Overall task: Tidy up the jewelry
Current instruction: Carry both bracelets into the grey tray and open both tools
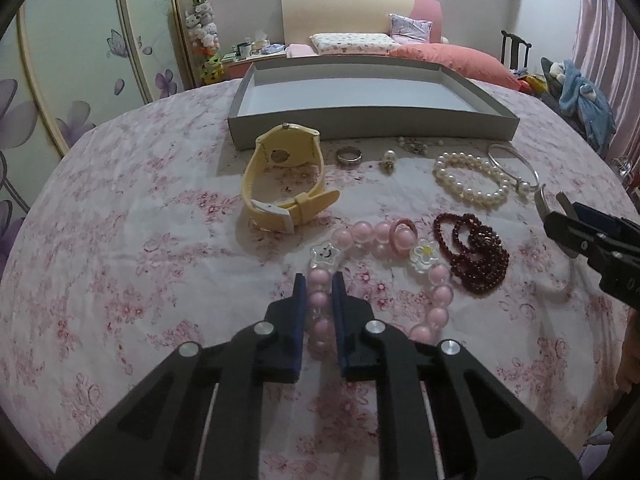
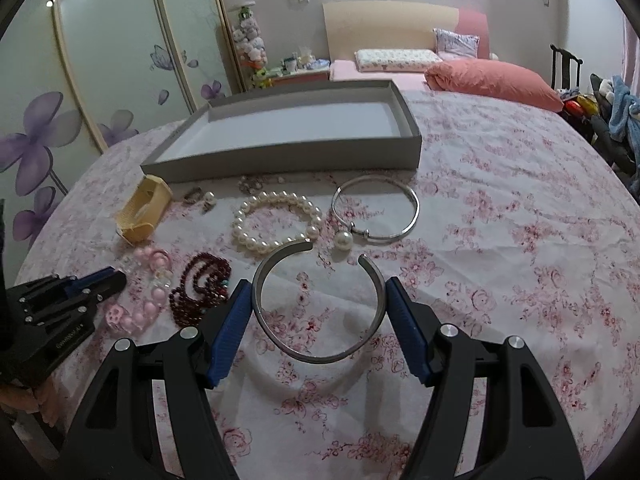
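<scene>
No text, label, brand or number legible anywhere. Only a short line of small white lettering printed along the black body of the left hand-held gripper (image 2: 114,278), at the lower left beside the pink bead bracelet (image 2: 138,312), too small and blurred to make out. Only a drawn smiling face, no writing, on the clear star charm (image 1: 325,254) of that bracelet.
</scene>
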### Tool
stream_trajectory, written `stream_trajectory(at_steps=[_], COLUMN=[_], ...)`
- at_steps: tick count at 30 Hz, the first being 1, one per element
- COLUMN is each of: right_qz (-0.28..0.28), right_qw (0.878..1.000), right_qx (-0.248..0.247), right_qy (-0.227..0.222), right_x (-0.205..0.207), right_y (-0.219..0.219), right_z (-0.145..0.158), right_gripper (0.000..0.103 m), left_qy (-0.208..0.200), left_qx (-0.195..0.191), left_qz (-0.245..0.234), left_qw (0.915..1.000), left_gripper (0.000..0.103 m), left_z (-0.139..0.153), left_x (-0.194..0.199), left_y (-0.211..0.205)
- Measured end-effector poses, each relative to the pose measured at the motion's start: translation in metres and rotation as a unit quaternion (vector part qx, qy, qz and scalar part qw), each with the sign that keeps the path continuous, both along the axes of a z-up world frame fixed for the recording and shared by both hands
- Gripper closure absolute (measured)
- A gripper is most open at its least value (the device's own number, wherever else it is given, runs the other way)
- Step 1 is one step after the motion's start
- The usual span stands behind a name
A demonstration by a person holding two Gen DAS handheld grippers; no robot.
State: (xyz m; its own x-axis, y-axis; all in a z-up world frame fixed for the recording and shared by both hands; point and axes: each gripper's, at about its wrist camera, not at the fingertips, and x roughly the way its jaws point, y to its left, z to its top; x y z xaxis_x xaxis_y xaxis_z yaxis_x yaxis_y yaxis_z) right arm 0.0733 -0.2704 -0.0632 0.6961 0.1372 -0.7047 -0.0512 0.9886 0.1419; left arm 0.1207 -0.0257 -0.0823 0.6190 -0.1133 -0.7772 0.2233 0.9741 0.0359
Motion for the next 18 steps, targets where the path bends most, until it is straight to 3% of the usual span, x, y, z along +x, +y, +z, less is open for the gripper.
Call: stream_trajectory(at_steps=[6, 13, 18], right_qz=[0.007, 0.016, 0.020], right_qw=[0.999, 0.995, 0.992], right_qx=[-0.002, 0.002, 0.001], right_qy=[-0.047, -0.095, -0.121], right_x=[-0.008, -0.018, -0.023], right_y=[0.004, 0.011, 0.016], right_z=[0.017, 0.030, 0.035], right_gripper=[0.036, 0.036, 0.036], left_qy=[-0.052, -0.135, -0.168], left_qx=[-0.020, -0.046, -0.058], left_qz=[-0.010, -0.032, -0.040], left_qw=[0.9984, 0.9892, 0.9833], left_gripper=[0.090, 0.090, 0.090], left_z=[0.017, 0.051, 0.065], left_x=[-0.015, -0.037, -0.048], left_y=[0.001, -0.005, -0.011])
